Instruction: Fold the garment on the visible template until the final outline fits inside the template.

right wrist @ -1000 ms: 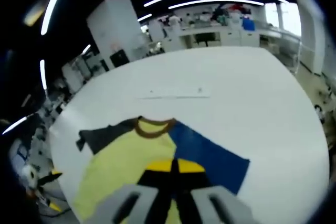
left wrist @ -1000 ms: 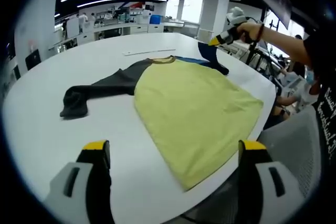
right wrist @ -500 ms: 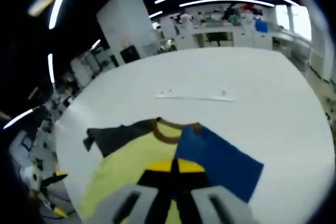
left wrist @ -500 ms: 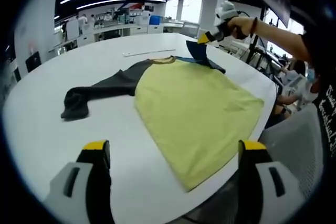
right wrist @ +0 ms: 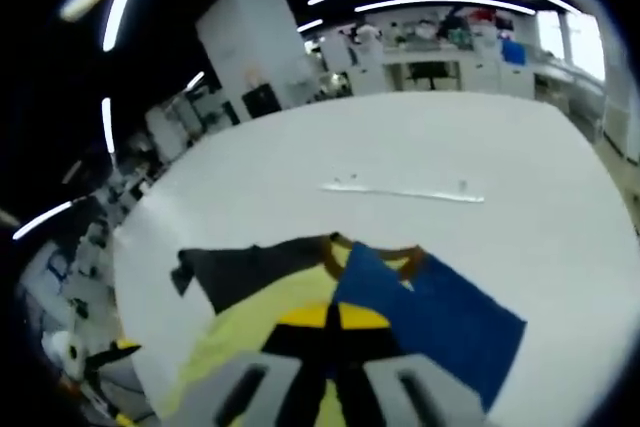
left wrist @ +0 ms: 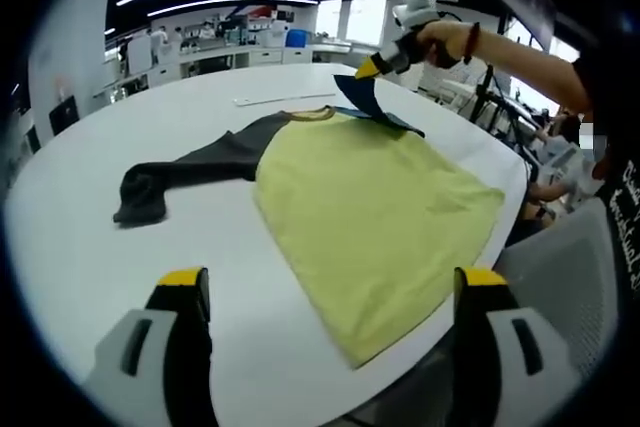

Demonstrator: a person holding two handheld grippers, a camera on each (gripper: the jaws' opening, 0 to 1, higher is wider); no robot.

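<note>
White round table [left wrist: 70, 247] carries the yellow long-sleeved shirt [left wrist: 370, 207], flat near its edge. Since a second ago the right gripper [left wrist: 368, 67], clamped on the blue sleeve [right wrist: 440, 312], has lifted it inward, so folding has begun. The left gripper [left wrist: 330, 292] waits with jaws apart.

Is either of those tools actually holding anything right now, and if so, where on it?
The right tool pinches the shirt's blue sleeve by its end, lifting it off the table. The left tool is open and holds nothing.
</note>
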